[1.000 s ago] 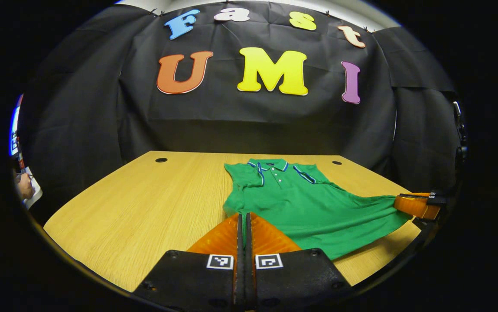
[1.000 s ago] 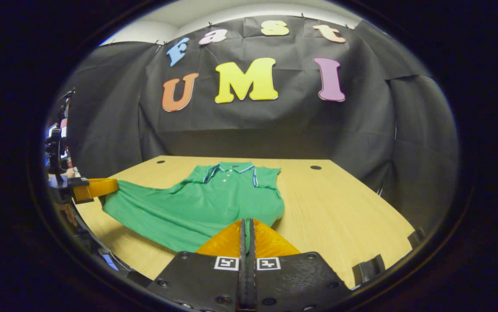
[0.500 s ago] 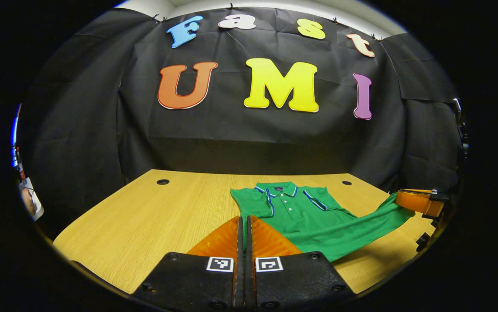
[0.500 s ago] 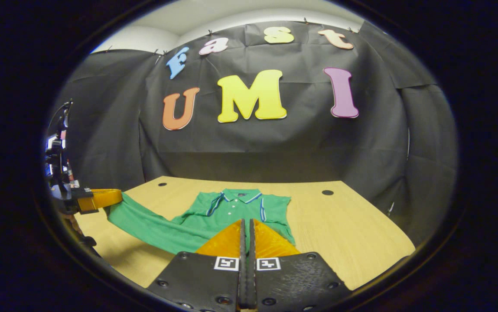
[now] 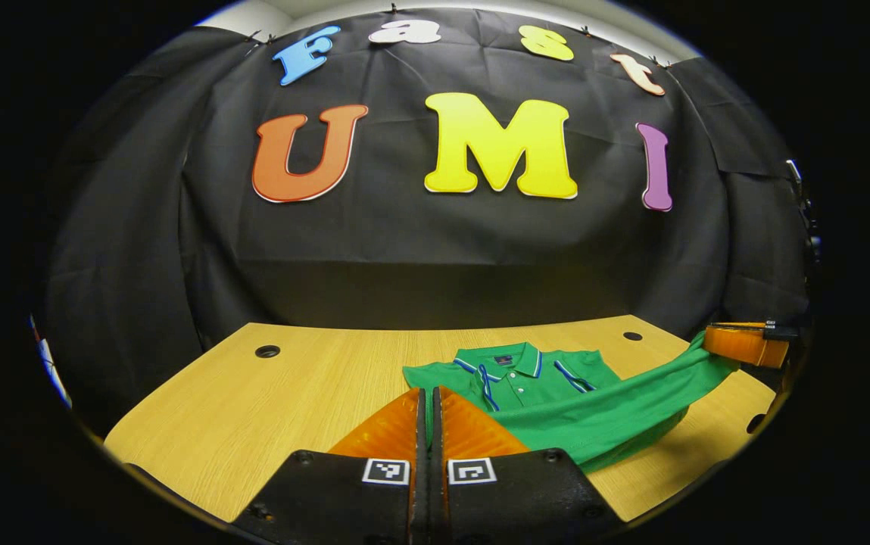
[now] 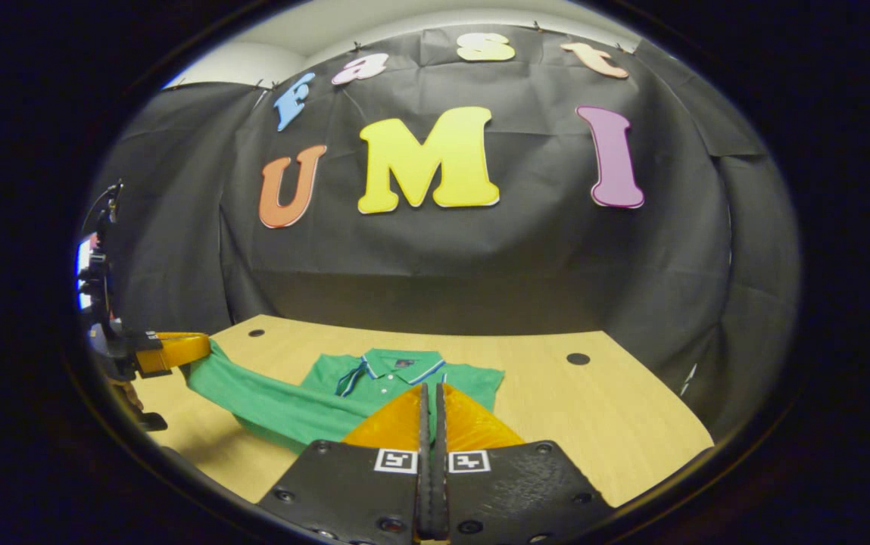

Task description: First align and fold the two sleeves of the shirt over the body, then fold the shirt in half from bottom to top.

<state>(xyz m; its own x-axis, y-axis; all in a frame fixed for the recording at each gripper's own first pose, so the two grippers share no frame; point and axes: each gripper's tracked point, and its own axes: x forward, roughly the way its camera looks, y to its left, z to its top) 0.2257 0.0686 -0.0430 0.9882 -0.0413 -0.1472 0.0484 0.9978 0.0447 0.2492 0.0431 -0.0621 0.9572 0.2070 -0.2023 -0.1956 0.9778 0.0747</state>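
A green polo shirt [image 5: 548, 393] with blue-and-white trim lies collar-far on the wooden table [image 5: 253, 409], sleeves folded over the body. Its bottom hem is lifted off the table and stretched between both grippers. My left gripper [image 5: 425, 395] is shut on one hem corner. My right gripper [image 6: 430, 390] is shut on the other corner. The right gripper appears at the right of the left gripper view [image 5: 741, 344], the left gripper at the left of the right gripper view [image 6: 169, 350]. The raised hem [image 6: 253, 386] hangs above the shirt's lower half, near the collar [image 6: 397, 363].
The table [image 6: 594, 424] has round cable holes [image 5: 267, 351] [image 6: 578, 359] near its far corners. Black cloth walls close the booth behind and at both sides. Bare wood lies left of the shirt in the left gripper view and right of it in the right gripper view.
Both grippers carried the hem up and forward toward the collar. The shirt's lower half has left the table and covers more of the body.
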